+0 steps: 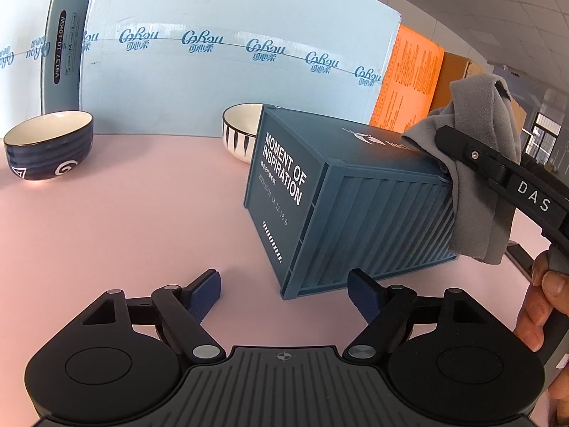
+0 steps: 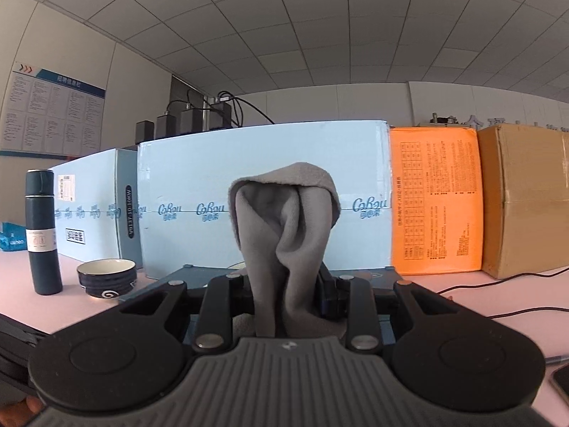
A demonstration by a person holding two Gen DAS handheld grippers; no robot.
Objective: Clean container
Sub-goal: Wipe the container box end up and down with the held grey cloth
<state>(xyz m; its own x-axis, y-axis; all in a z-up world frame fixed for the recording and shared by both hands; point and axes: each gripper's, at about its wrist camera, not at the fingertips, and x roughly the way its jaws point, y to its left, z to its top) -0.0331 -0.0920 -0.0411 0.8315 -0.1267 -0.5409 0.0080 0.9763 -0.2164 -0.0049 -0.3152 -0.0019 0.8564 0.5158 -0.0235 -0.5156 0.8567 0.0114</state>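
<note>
A: Where do we stand with the container [image 1: 359, 195]?

B: It sits on the pink table [image 1: 124, 220], just ahead of our left gripper [image 1: 284, 295], whose jaws are apart and empty; the near corner lies between the pads without touching them.

A: And the right gripper [image 2: 288, 295]?

B: It is clamped on the grey cloth [image 1: 483, 163], which drapes over the container's far top edge. We judge we are in the wiping step, on that end.

A: Next move?

B: Likely we steady the container with the left, then drag the cloth along the lid or down the ribbed side. Unheld, the box may slide toward the striped bowl [image 1: 240, 131].
</note>
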